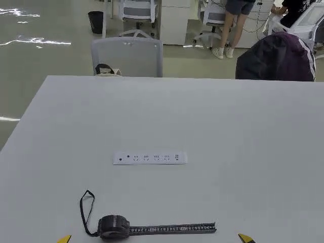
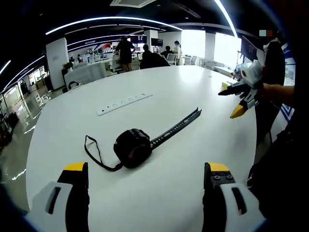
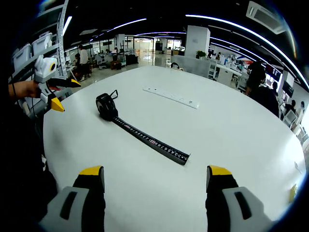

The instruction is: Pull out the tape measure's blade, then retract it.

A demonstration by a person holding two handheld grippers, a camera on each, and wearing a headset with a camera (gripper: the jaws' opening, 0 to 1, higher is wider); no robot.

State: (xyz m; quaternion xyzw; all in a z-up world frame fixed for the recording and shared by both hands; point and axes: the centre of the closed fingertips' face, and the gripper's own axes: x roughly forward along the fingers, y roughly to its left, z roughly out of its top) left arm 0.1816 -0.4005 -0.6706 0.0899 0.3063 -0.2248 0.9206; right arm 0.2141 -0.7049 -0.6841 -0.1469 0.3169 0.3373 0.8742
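A black tape measure (image 1: 114, 226) lies near the front edge of the white table (image 1: 243, 131). Its blade (image 1: 172, 229) is pulled out flat to the right, and its wrist strap (image 1: 87, 207) loops to the left. My left gripper (image 1: 64, 239) is just left of the case and my right gripper (image 1: 246, 238) is just past the blade's end. In the left gripper view the case (image 2: 133, 147) sits ahead of the open left gripper (image 2: 147, 167), clear of it; the right gripper (image 2: 231, 100) hovers open. In the right gripper view the blade (image 3: 149, 140) lies ahead of the open right gripper (image 3: 155, 170).
A white power strip (image 1: 150, 158) lies flat in the table's middle. Behind the far edge stand a grey chair (image 1: 127, 56) and a chair draped with a dark jacket (image 1: 276, 56). People stand among desks further back.
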